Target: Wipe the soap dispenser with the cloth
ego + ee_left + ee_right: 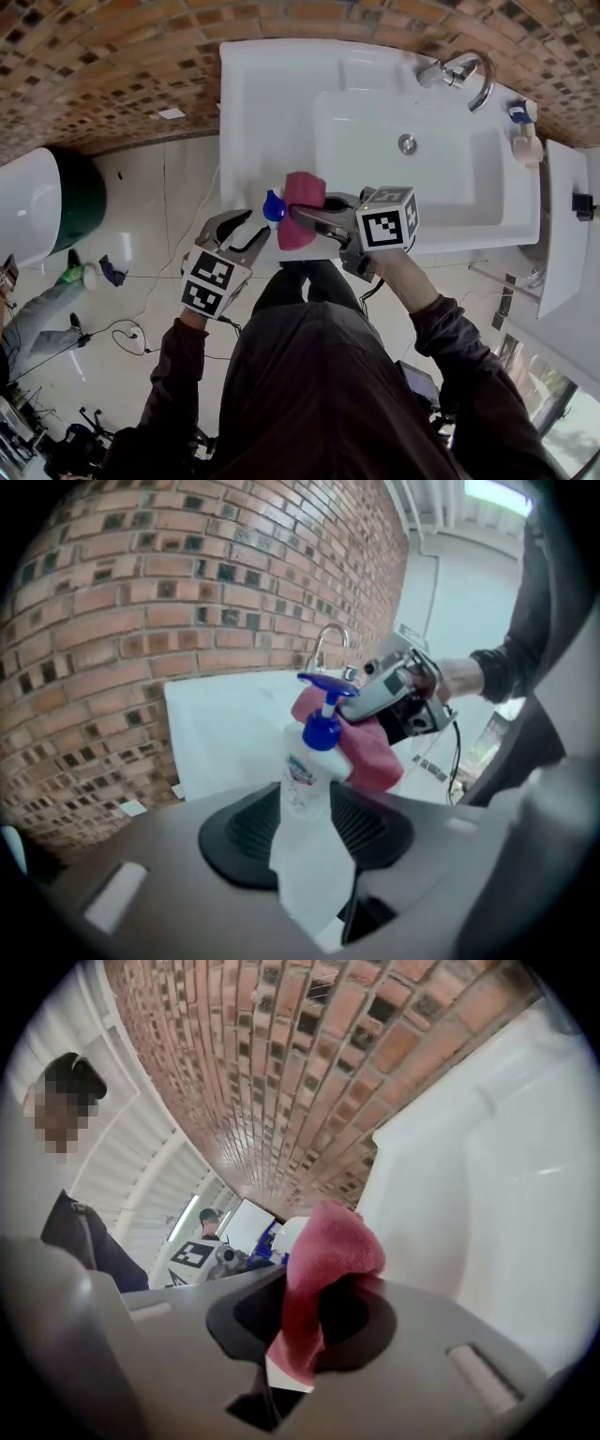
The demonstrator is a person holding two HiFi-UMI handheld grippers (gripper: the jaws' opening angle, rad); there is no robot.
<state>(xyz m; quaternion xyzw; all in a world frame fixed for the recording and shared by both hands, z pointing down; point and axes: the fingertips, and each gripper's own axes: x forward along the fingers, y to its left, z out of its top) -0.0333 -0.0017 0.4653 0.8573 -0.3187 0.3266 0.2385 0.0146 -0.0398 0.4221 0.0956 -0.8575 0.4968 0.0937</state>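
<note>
**Dispenser and cloth held together at the basin's near edge**

The left gripper is clamped on the soap dispenser. Its two jaws press the white body from either side, low down. The bottle stands roughly upright between them, with the blue pump head on top. The right gripper is closed on the pink cloth. A fold of the cloth is pinched between the jaws and the rest bunches out in a rounded wad beyond the tips.

In the head view the two grippers come together from left and right. The cloth lies just beside the pump head on the dispenser's right. In the left gripper view the wad sits behind the bottle's shoulder and seems to rest against it, though the picture is too soft there to be sure of contact. Both things are held at the near edge of the white washbasin. Its bowl and curved tap lie farther back, towards the brick wall
</note>
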